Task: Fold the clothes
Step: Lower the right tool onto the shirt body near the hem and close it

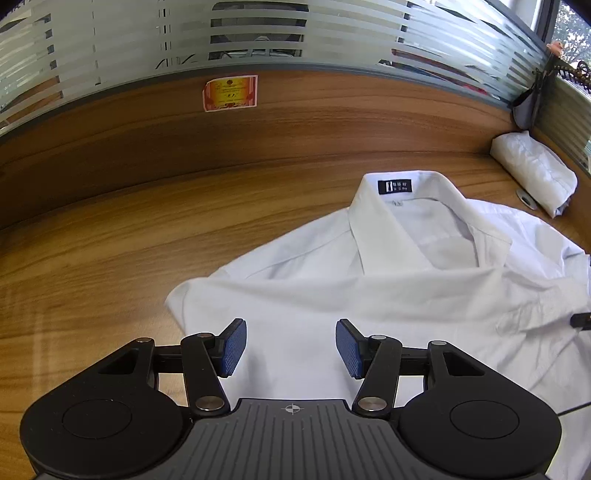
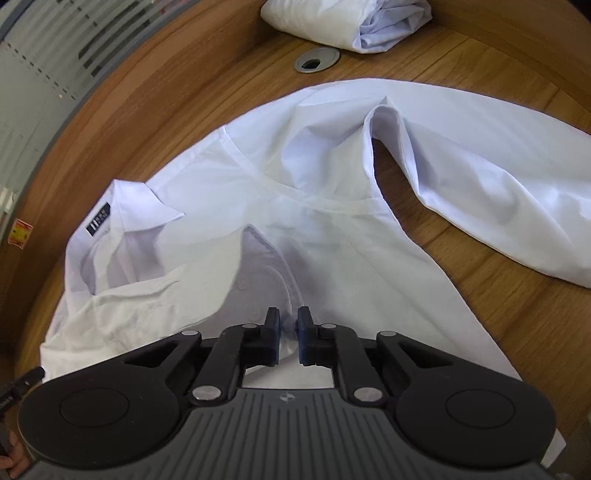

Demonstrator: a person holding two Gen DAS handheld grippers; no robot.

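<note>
Right gripper (image 2: 288, 334) nearly closed, seemingly pinching the placket of white shirt (image 2: 332, 229) spread on desk (image 2: 517, 314); left gripper (image 1: 291, 349) wide open, empty above it; fabric light, limp, best gripped at seams

We see bare wooden desk (image 1: 110, 240) left of the spread white dress shirt (image 1: 369, 295), open for a gripper to pass. Behind it, a wood-panelled partition wall (image 1: 258, 133) closes off the far side. In the right far corner, a folded white cloth bundle (image 2: 343, 18) and a round metal cable grommet (image 2: 317, 60) sit near the long white sleeve (image 2: 498, 155).
</note>
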